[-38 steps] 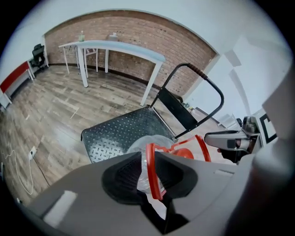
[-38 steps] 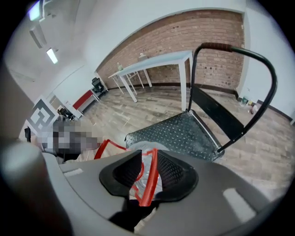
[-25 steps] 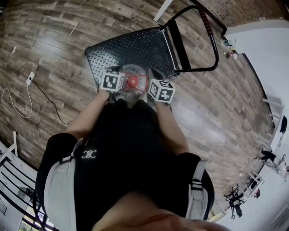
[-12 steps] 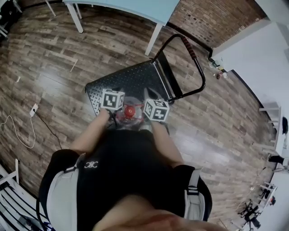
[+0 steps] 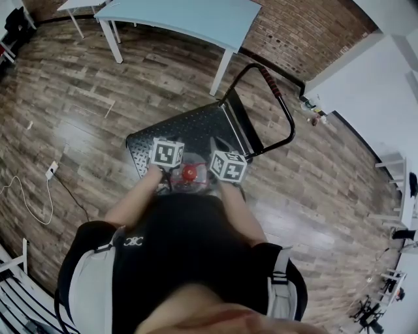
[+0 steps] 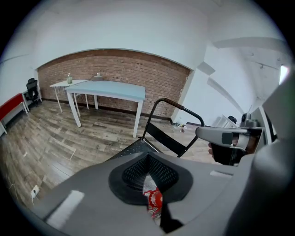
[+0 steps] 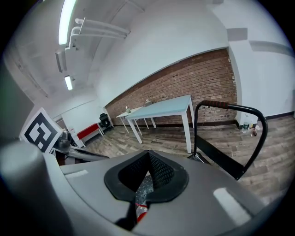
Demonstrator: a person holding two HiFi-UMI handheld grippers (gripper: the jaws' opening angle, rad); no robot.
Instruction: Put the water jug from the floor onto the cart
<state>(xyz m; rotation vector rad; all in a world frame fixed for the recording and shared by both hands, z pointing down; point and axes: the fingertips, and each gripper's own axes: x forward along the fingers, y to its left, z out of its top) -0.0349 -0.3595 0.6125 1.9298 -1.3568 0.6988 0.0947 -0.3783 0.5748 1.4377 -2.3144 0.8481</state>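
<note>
Both tongs are clamped on the jug [image 5: 190, 172]. The left tongs [image 5: 175, 175] and the right tongs [image 5: 204, 177] meet from either side at its red cap, close together, with only the cap between their tips.

In the left gripper view, the left tongs [image 6: 148, 179] have their jaws almost together, pinching a thin clear-and-red part of the jug [image 6: 153, 199]. The right gripper view shows the same of the right tongs [image 7: 145, 177]: jaws narrow, with a strip of the jug [image 7: 144, 190] caught between them.

Most of the jug hangs below the tongs and is hidden by them and by the person's body, so I cannot tell whether its base touches anything.

Just beyond the tongs lies the black cart [image 5: 176, 134], its near edge under their tips and its looped handle [image 5: 281, 104] at the far right. Past the cart, well away from the tongs, stands a pale blue bench [image 5: 189, 16] on the wood floor [image 5: 78, 111], with a brick wall [image 6: 138, 73] behind it.
</note>
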